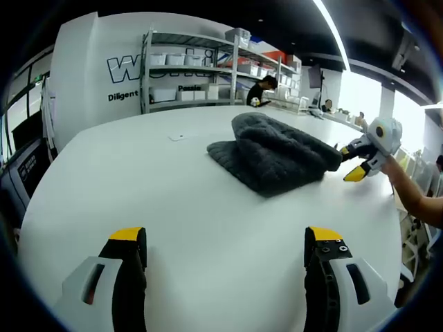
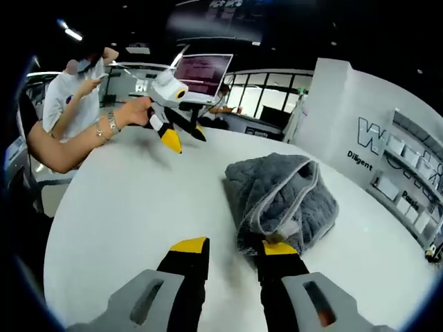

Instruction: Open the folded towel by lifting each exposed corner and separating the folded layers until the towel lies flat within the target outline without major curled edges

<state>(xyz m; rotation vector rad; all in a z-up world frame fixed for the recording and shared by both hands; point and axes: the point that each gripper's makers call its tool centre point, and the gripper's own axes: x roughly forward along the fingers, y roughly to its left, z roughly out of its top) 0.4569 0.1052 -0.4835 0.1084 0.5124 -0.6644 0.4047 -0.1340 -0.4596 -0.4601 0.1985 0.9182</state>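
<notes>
A dark grey towel (image 1: 270, 155) lies folded and bunched on the white round table (image 1: 173, 200). In the left gripper view my left gripper (image 1: 225, 238) hovers over bare table short of the towel, jaws wide apart and holding nothing. My right gripper (image 1: 347, 162) comes in from the right at the towel's right end, one jaw against the cloth. In the right gripper view the towel (image 2: 284, 197) shows a pale hem, and my right gripper (image 2: 233, 247) is open with its right jaw at the towel's near corner. The left gripper (image 2: 187, 140) is held by a hand across the table.
A small white object (image 1: 178, 137) lies on the table beyond the towel. Metal shelves (image 1: 201, 69) with white bins stand by the far wall, a person (image 1: 261, 90) beside them. Another person (image 2: 69, 90) stands behind the table's edge (image 2: 59, 228), near a lit screen (image 2: 204, 69).
</notes>
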